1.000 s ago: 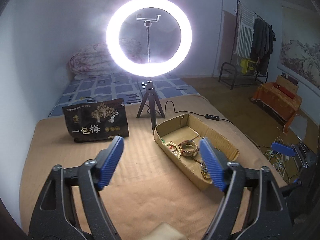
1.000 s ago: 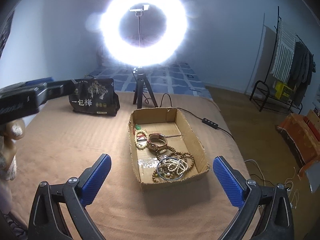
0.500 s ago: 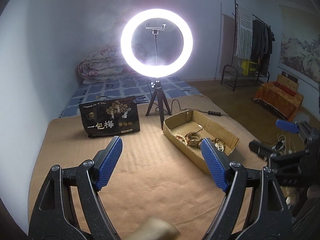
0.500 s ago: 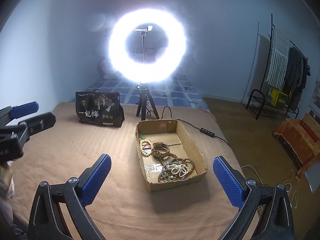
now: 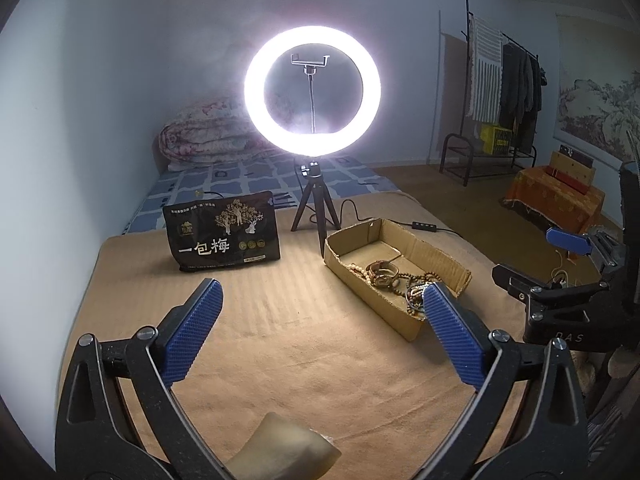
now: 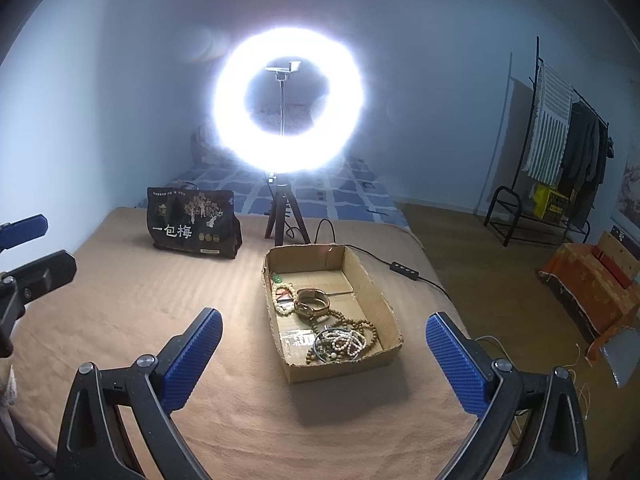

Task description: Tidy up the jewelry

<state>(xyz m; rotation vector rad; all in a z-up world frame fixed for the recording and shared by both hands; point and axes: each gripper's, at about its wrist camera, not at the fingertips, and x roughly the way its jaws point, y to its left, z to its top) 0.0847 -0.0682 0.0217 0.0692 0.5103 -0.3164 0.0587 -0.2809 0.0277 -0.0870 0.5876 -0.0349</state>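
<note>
Tan blanket (image 6: pixel 120 320) spread flat, with a shallow cardboard box (image 6: pixel 376 300) lying near its middle. Inside the box: a tangle of jewelry (image 6: pixel 320 320), with a pale bead bracelet (image 6: pixel 282 298) and a small green piece toward the far end, a wide brown bangle (image 6: pixel 312 300) in the middle, and white pearls (image 6: pixel 344 340) mixed with brown wooden beads and a thin metal hoop at the near end. Behind the box, a lit ring light (image 6: pixel 288 104) on a small tripod (image 6: pixel 286 216), its cable trailing off to the right. Left of the tripod, a black snack bag (image 6: pixel 192 224) standing upright.

Left gripper (image 5: pixel 320 332): jaws opening, spread wide, nothing between the blue pads, pointed down over bare blanket just left of the box. Right gripper (image 6: pixel 324 360): jaws wide apart and empty, hovering above the near end of the box, not touching it. Pale blurred object (image 5: pixel 280 452) at the bottom edge of the left view, too unclear to identify.
</note>
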